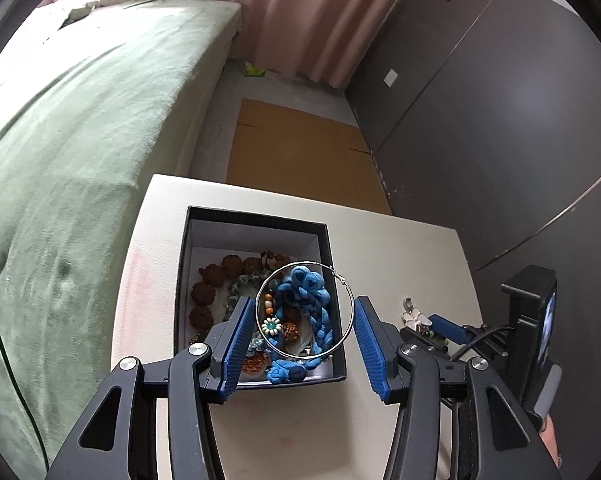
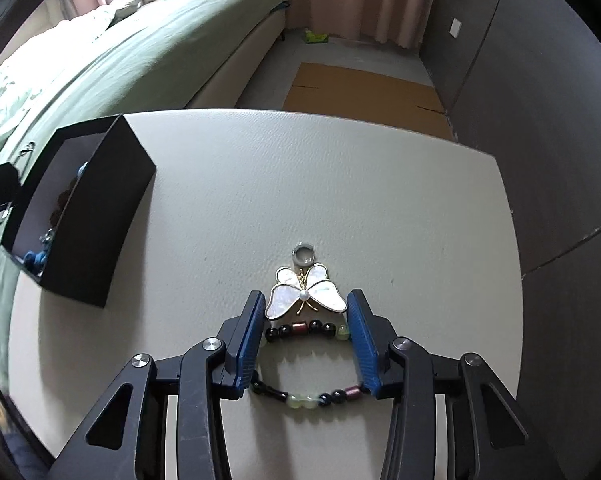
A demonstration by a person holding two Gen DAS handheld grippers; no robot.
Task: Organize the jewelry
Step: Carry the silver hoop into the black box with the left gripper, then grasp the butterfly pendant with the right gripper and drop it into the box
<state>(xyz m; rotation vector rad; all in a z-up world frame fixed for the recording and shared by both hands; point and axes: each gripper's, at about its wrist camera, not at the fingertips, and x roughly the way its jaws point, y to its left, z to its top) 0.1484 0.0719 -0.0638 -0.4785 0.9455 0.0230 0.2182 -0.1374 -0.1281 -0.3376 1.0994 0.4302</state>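
A silver hoop is seen over the black box of jewelry, between the spread fingers of the left claw; whether it is falling or resting cannot be told. On the counter, toward its near edge, a butterfly brooch, bead bracelet and ring are left. The right claw, open, straddles the bracelet; closing on it seems next.

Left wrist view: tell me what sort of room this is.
Most likely a bedroom. A bed with a green cover runs along the left, pink curtains hang at the far end, and dark wardrobe-like doors line the right wall.
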